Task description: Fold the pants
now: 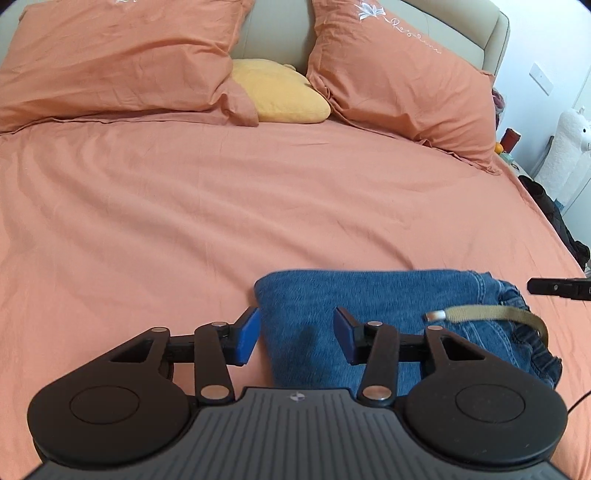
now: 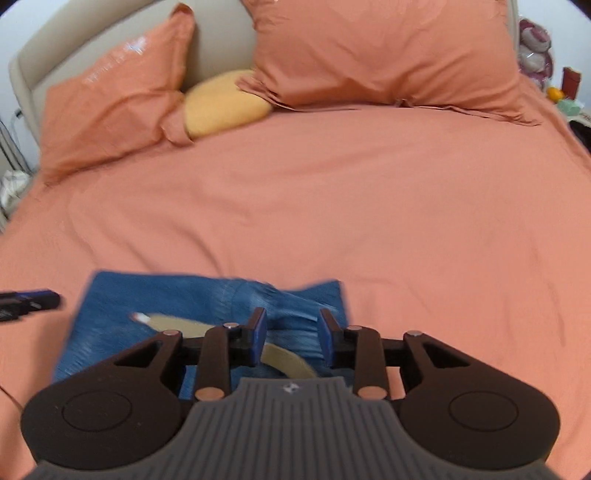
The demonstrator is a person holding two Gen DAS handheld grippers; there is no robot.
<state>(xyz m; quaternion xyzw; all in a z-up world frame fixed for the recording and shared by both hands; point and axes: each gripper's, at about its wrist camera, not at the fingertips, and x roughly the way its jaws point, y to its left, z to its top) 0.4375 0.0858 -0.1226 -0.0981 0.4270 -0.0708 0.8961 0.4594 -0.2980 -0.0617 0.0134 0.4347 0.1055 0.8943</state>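
Observation:
Blue jeans (image 1: pixel 369 306) lie folded into a compact bundle on the orange bed sheet (image 1: pixel 184 206), with a tan drawstring (image 1: pixel 487 312) across the waistband end on the right. My left gripper (image 1: pixel 297 338) is open above the bundle's left edge, holding nothing. My right gripper (image 2: pixel 291 338) is open above the waistband part of the jeans (image 2: pixel 207 302), with the drawstring (image 2: pixel 280 356) under it. Each gripper's tip shows at the edge of the other's view.
Two orange pillows (image 1: pixel 110 59) and a yellow cushion (image 1: pixel 280 92) rest against the beige headboard (image 1: pixel 273 29). A nightstand with small items (image 1: pixel 509 144), dark clothing (image 1: pixel 554 218) and a white plush (image 1: pixel 569 147) stand past the bed's right edge.

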